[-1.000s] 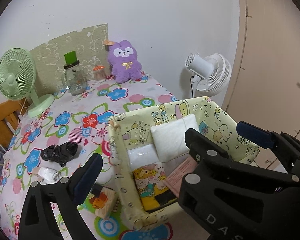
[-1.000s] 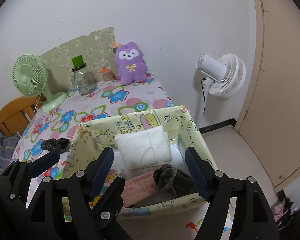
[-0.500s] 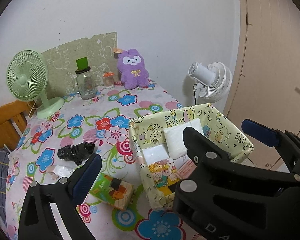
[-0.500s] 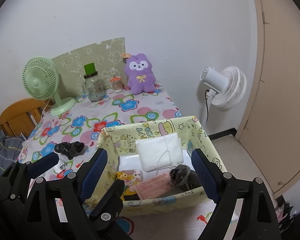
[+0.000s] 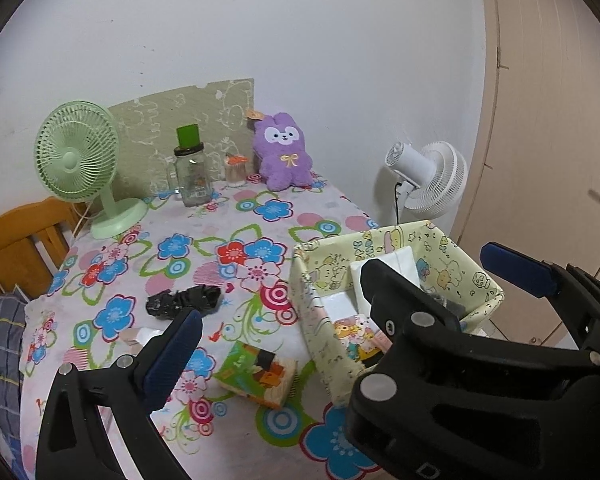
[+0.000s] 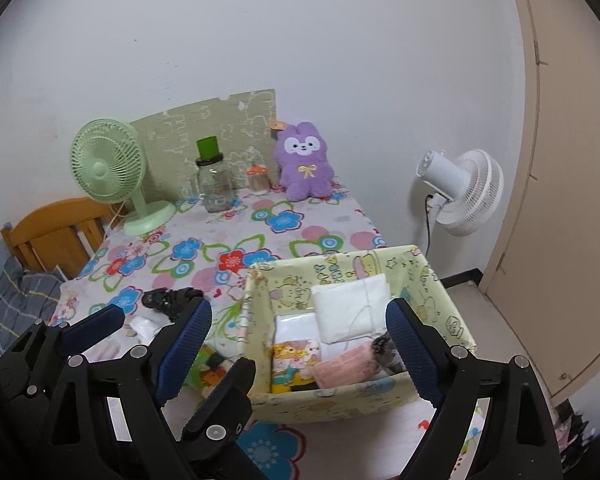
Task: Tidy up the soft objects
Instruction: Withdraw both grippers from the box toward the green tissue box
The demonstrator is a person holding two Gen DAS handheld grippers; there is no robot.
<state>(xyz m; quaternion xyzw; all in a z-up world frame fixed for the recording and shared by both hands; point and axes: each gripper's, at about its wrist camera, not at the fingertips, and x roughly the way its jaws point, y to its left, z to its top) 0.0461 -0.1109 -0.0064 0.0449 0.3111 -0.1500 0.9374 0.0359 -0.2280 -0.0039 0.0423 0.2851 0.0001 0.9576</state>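
1. My next pick, I judge, is the black bundle, lying crumpled on the floral tablecloth left of the yellow fabric bin.
2. I'd pinch it at its thick middle so it doesn't trail.
3. My left gripper hangs released and empty above it.
4. My right gripper is likewise spread, empty, over the bin's near wall.
5. The bin already holds a white pad.
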